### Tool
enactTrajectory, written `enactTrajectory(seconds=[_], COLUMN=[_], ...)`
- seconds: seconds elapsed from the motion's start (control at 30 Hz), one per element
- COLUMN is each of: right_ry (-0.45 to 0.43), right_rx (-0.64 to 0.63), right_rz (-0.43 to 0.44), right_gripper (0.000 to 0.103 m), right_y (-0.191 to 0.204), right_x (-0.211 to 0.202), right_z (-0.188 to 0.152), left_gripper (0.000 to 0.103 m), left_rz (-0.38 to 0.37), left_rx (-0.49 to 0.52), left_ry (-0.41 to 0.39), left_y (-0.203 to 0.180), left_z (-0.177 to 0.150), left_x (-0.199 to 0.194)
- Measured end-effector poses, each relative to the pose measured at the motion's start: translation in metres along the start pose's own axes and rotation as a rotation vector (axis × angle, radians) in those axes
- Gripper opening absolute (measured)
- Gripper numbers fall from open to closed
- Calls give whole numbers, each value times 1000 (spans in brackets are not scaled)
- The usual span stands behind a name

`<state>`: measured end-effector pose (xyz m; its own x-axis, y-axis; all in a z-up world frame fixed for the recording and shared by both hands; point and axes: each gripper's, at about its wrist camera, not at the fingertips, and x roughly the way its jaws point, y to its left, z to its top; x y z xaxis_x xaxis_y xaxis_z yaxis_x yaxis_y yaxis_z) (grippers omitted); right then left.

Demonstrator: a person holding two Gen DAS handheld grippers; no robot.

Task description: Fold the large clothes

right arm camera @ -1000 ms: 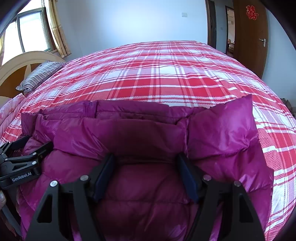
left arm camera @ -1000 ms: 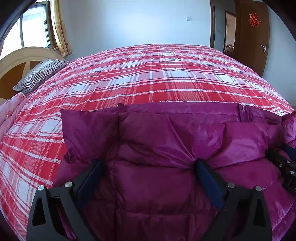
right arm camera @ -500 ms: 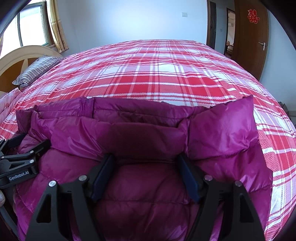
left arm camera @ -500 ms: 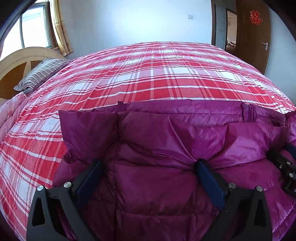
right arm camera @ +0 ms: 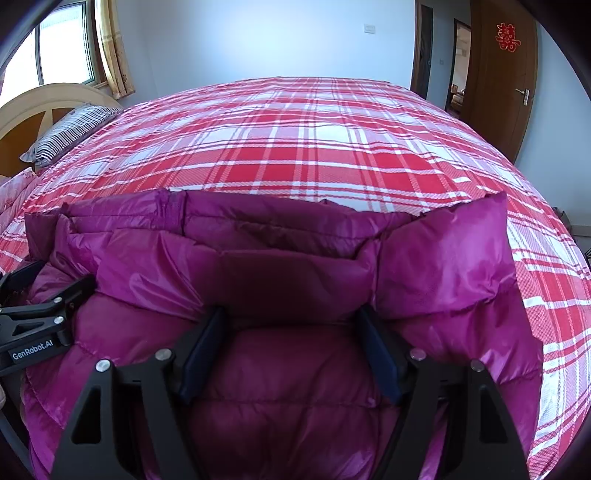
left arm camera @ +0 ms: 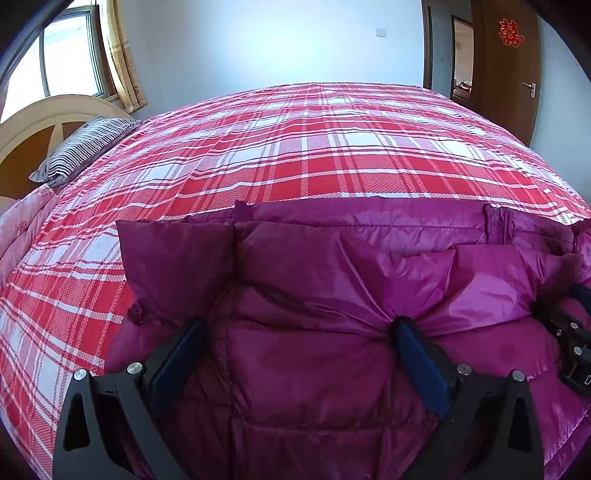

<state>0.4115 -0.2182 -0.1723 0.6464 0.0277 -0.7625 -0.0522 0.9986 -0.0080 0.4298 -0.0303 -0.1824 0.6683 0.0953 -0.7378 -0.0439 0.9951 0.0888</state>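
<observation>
Item: shiny magenta quilted down jacket (left arm camera: 317,354), puffy, lying on the near edge of my bed, its upper hem running parallel to that edge, a zipper end (left arm camera: 496,229) showing toward the right. One panel corner (right arm camera: 447,258) stands up at the jacket's right side.

Support: bed covered by a red-and-white plaid cotton bedspread (left arm camera: 314,155), bare across its middle and far edge.

My left black two-finger gripper (left arm camera: 295,339): fingers spread wide, blue pads (left arm camera: 421,365) pushed into the padding, a broad bulge of jacket between them; fabric puckers at the right pad.

My right black two-finger gripper (right arm camera: 291,336): likewise spread wide over a fold of the same jacket, pads (right arm camera: 380,362) against the padding on both sides.

Head corner, left: grey-and-white striped pillow (left arm camera: 85,147) beside the cream wooden headboard (left arm camera: 44,122).

Room: window with yellow curtain (left arm camera: 122,55), brown wooden door (left arm camera: 506,66) bearing a red paper ornament (left arm camera: 511,32).
</observation>
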Motion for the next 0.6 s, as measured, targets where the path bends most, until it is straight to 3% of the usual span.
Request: enactTrajectory(seconds=[0.6], right_ry=[12], right_rx=[-21], right_rz=[-26], right_gripper=[77], right_y=[5], right_x=[3], right_z=[2], left_gripper=[102], left_rz=[17], left_rx=[7], left_ry=[-3], left_y=[-2], left_z=[-1], left_x=[2])
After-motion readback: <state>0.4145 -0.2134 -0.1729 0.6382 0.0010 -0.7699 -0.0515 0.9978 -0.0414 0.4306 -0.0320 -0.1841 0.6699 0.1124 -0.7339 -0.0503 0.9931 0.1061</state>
